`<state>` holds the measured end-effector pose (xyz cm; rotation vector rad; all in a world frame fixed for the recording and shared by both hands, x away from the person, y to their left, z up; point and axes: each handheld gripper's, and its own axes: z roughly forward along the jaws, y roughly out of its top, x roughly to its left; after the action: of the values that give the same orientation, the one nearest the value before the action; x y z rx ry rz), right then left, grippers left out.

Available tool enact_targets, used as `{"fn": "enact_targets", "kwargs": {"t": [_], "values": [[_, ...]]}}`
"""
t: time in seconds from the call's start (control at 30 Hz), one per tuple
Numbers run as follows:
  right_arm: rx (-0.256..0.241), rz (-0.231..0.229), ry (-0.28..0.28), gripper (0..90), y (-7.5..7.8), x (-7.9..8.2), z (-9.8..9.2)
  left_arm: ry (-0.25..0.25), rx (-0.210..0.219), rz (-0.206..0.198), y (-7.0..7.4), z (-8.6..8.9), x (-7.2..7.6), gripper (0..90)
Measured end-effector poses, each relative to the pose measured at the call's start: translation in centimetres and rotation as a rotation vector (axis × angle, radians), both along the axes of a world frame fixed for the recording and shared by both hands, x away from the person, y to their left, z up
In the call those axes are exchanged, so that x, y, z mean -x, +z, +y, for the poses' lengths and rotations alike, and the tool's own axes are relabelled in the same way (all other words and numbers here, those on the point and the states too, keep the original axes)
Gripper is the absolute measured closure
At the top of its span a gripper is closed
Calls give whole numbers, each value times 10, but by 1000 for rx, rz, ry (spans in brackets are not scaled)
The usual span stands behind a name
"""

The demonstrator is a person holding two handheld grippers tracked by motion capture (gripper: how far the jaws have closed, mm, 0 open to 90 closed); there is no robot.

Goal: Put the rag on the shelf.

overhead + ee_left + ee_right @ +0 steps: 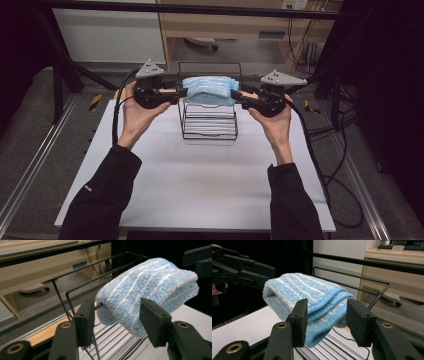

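Draping folded blue towel [210, 90] over top bars of wire rack [209, 131] at far edge of white surface [200, 180]; left gripper [184, 93] and right gripper [237, 97] fingers parted, flanking towel ends (released, not pinching); best withdrawn straight outward, avoiding snagging pile

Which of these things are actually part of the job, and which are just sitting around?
In use:
towel
wire rack
left gripper
right gripper

Just around:
white table
wooden desk
floor cables
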<state>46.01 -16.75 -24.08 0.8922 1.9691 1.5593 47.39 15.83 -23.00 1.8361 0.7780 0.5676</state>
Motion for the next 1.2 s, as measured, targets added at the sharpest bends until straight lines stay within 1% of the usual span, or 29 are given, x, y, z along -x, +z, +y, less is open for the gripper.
{"fn": "enact_targets", "kwargs": {"t": [0.23, 0.33, 0.43, 0.5, 0.63, 0.7, 0.73, 0.8, 0.83, 0.97, 1.0, 1.07, 1.13, 1.2], "values": [[5, 1, 0, 464, 2, 2, -1, 11, -12, -3, 2, 5, 3, 386], [13, 9, 0, 409, 2, 3, -1, 13, -18, 2, 1, 8, 5, 353], [17, 14, -7, 353, 2, 4, -2, 15, -39, 5, -1, 11, 7, 315], [18, 21, -10, 308, 1, 5, -3, 12, -42, 11, -4, 14, 9, 294], [48, 24, -23, 217, 1, 7, -5, 18, -60, 24, -10, 19, 12, 244], [44, 22, -22, 187, 0, 9, -6, 20, -64, 28, -12, 21, 13, 216], [43, 23, -23, 172, 0, 10, -8, 27, -60, 34, -17, 25, 15, 202], [46, 31, -26, 145, -2, 11, -10, 33, -70, 36, -20, 28, 17, 177], [47, 35, -27, 135, -3, 11, -11, 33, -78, 38, -21, 30, 18, 169], [60, 48, -30, 110, -9, 13, -17, 37, -86, 41, -28, 36, 23, 135], [58, 50, -30, 104, -11, 13, -19, 36, -82, 46, -31, 38, 24, 127], [52, 61, -25, 84, -15, 15, -21, 36, -90, 52, -35, 40, 27, 106], [60, 69, -27, 71, -19, 16, -23, 35, -101, 56, -40, 43, 29, 92], [68, 72, -30, 60, -23, 18, -25, 38, -98, 63, -45, 45, 32, 76]]}}
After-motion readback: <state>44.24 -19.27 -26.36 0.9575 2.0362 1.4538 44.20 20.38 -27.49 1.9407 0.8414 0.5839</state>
